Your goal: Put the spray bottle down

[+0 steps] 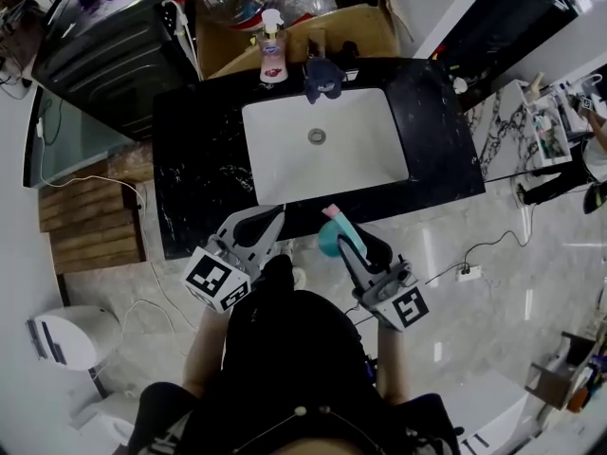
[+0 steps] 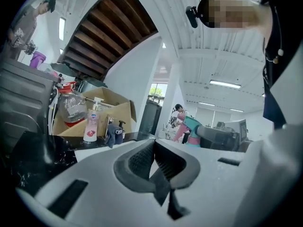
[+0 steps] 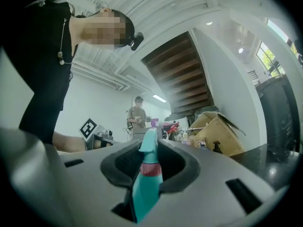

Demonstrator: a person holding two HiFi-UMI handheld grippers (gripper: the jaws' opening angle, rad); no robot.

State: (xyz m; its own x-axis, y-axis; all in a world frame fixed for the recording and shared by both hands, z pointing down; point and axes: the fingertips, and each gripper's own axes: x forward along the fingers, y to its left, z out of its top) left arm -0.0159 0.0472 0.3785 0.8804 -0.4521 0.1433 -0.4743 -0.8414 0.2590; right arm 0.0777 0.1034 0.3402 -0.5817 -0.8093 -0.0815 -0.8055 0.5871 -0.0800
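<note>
Black countertop [image 1: 190, 150] is stretching around a white sink [image 1: 285, 150]. I am holding the right gripper [image 1: 353, 240] just before the sink's near edge, its jaws partly open and clamping the teal spray bottle [image 3: 147, 174]. My left gripper [image 1: 261, 224], also near that edge, is showing jaws pressed together, gripping nothing.

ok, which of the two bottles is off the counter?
The teal plastic spray bottle, clamped in the right gripper; the pink-and-white pump bottle stands on the black counter.
</note>
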